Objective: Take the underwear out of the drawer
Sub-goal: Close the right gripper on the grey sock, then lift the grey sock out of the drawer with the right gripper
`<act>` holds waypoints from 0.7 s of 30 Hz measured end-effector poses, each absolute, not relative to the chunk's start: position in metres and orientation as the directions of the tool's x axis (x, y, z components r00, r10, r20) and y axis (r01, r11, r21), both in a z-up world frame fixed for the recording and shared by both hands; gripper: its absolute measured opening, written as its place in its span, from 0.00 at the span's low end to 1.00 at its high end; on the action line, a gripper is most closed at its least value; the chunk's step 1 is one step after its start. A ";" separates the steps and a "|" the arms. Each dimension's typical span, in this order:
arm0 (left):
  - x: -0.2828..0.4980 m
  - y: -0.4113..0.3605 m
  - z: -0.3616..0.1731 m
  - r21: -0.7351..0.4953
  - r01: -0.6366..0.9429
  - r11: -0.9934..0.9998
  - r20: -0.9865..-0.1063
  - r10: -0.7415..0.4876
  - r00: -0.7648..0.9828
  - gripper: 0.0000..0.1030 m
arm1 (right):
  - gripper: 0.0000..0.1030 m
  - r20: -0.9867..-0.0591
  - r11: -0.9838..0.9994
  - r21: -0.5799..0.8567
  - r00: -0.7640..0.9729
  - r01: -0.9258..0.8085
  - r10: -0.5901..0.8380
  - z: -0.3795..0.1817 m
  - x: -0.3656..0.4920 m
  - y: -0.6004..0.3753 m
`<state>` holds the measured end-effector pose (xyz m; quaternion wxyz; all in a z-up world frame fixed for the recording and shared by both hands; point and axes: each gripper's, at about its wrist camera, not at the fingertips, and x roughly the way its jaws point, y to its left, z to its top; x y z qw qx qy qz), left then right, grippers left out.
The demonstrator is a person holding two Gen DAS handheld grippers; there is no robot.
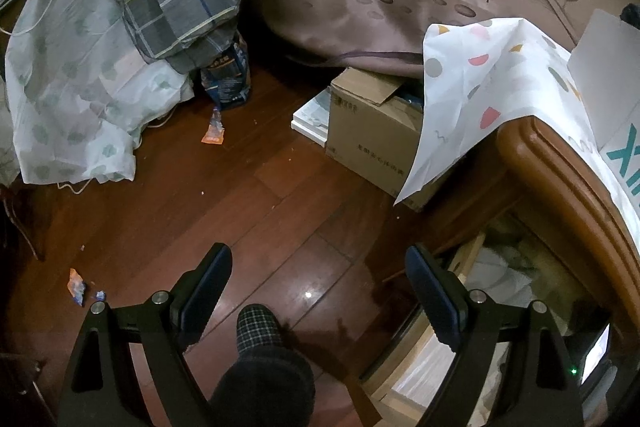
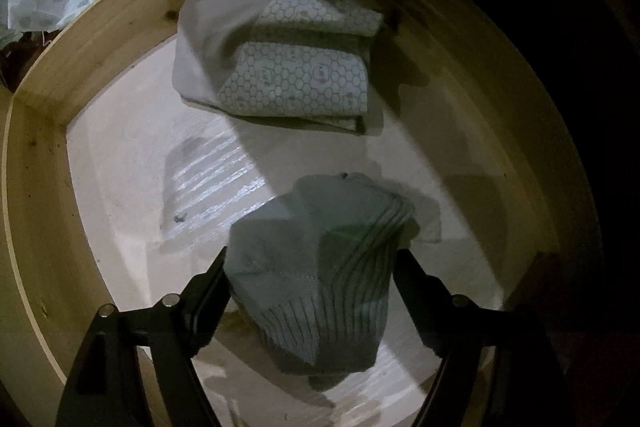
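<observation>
Pale pine walled the open drawer point(image 2: 40, 211), pulled out of the bedside cabinet point(image 1: 560, 163) so I could reach straight down. At its back lay a folded hexagon-print cloth point(image 2: 296, 79), clear of my path. Nearer, the grey-green striped underwear point(image 2: 316, 267) sat bunched on the drawer floor between my right gripper point(image 2: 312, 287), whose jaws stood spread beside it, not yet pinching. My left gripper point(image 1: 320, 291) hung released over the wooden floor point(image 1: 180, 195).

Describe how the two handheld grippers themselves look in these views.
Both the left gripper and right gripper have matte black angular linkage arms with round silver pivot pins. Their fingers are long flat black pads. No cables, markings or sleeves visible.
</observation>
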<state>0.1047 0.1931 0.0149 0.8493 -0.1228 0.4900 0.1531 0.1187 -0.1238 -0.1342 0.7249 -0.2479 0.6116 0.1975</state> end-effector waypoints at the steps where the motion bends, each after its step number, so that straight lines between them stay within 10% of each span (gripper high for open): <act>1: 0.105 0.192 0.015 -0.059 -0.378 0.924 -0.870 0.138 0.473 0.84 | 0.77 -0.985 0.801 -0.117 0.174 -0.587 -0.016 -0.134 0.120 -0.124; 10: 0.106 0.187 0.012 -0.049 -0.354 0.934 -0.870 0.134 0.474 0.84 | 0.42 -0.985 0.782 -0.115 0.169 -0.612 -0.012 -0.126 0.107 -0.120; 21: 0.108 0.166 0.005 -0.047 -0.253 0.966 -0.877 0.081 0.473 0.84 | 0.40 -0.948 0.781 -0.239 0.313 -0.577 -0.059 -0.072 0.085 -0.118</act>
